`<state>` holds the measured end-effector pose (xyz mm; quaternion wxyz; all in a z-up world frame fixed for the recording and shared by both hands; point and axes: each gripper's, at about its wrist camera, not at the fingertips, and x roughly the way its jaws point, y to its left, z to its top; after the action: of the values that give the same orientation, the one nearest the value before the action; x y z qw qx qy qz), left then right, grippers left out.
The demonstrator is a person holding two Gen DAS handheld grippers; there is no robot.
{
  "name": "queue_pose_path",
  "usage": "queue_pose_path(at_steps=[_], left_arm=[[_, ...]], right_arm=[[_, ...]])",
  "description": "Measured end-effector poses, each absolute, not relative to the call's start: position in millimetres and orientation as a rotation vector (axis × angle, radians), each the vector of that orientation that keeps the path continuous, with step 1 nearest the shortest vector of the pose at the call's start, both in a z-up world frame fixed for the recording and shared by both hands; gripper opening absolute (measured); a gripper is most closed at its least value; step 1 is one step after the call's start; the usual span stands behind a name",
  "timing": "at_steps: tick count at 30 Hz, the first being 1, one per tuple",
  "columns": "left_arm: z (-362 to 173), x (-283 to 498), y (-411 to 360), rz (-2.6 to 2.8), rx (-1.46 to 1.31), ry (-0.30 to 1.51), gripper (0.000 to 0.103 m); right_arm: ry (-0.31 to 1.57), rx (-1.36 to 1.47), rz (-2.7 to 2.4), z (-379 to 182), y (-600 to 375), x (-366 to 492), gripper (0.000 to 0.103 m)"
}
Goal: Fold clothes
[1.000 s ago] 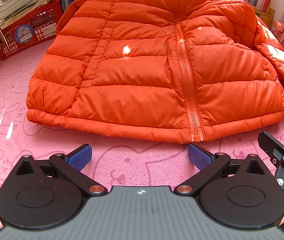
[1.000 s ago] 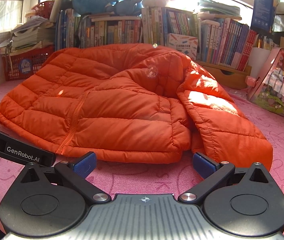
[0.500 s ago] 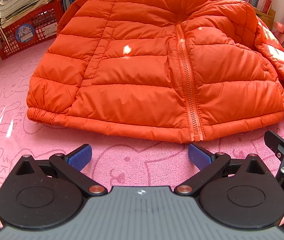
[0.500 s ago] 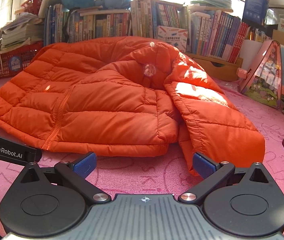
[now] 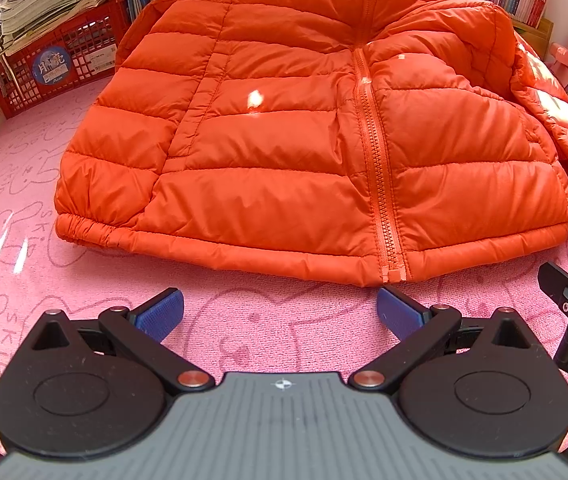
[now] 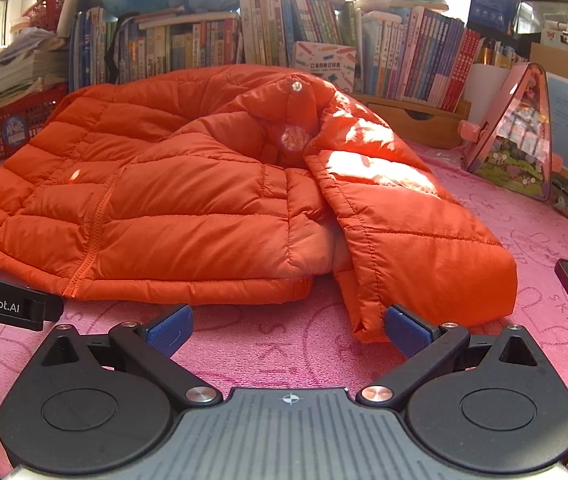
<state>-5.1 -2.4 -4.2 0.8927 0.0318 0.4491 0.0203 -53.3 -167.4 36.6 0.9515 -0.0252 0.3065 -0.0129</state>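
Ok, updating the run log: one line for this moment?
orange quilted puffer jacket: flat, zipped | left gripper: open, empty | right gripper: open, at sleeve

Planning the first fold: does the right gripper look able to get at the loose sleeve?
Probably yes. The right gripper is open, and the sleeve cuff lies beside its right finger on the pink cloth, nothing between.

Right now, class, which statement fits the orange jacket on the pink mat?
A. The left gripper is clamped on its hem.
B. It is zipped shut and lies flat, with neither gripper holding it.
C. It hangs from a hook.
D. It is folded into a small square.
B: the orange jacket lies spread with its zipper closed, while the left gripper and the right gripper are open and empty.
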Motion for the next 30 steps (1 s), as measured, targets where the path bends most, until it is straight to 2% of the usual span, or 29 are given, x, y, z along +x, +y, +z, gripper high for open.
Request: queue_pose_path(at_steps=[14,18,22,26,30], left_arm=[[-4.6,-2.2,0.1,0.026,0.059,0.939,0.103],[-5.4,-1.6,3.8,0.01,0.045,0.941,0.103],[-5.7,-0.1,9.2,0.002,0.018,0.952,0.103],[-4.9,1.1,13.2,-0.003,0.024,0.952,0.103],[-3.6,2.5,14.7,0.0,0.04,0.942,0.103]], right_arm=[[0.694,-0.168,-0.058,29.3,-193.8,-30.4,0.103],[0.722,-0.376,-0.079,32.8,-225.3,8.1,0.103],[0.66,-0.697,-0.374,51.3,-269.7,87.1,0.103],[0.539,-0.522,-0.6,101.8,-307.2,122.6,0.103],[0.571,-0.311,-0.321,108.9,-306.7,98.0,0.103]])
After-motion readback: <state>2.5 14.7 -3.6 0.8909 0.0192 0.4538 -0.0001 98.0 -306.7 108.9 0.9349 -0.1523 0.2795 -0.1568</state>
